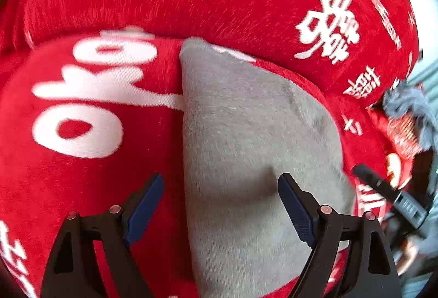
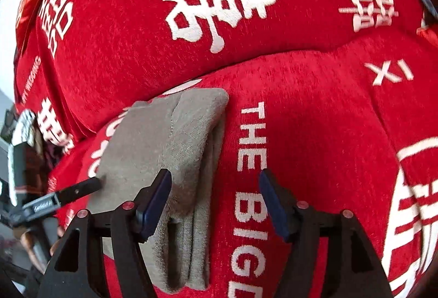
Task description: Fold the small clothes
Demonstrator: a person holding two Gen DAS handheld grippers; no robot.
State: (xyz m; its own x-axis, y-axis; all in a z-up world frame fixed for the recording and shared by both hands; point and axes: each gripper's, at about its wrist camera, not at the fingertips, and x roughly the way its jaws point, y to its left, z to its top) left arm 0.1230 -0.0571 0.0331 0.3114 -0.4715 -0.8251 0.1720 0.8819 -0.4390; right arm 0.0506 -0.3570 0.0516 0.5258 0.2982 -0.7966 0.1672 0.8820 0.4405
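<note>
A small grey garment (image 1: 246, 147) lies folded on a red cloth with white characters (image 1: 109, 188). My left gripper (image 1: 220, 191) is open just above the garment's near part, with nothing between the fingers. In the right wrist view the garment (image 2: 169, 150) shows stacked folded edges along its right side. My right gripper (image 2: 215, 188) is open over that folded edge, its left finger (image 2: 157, 199) above the grey fabric. A finger of the left gripper (image 2: 79, 190) shows at the garment's left edge, and the right gripper's finger (image 1: 375, 183) shows at its right edge.
The red cloth (image 2: 314, 133) covers a soft, bulging surface and fills both views. A second red cushion-like mound (image 2: 191, 10) rises behind. A crumpled grey-blue garment (image 1: 410, 112) lies at the far right in the left wrist view. Pale floor or wall (image 2: 8, 106) shows at the left.
</note>
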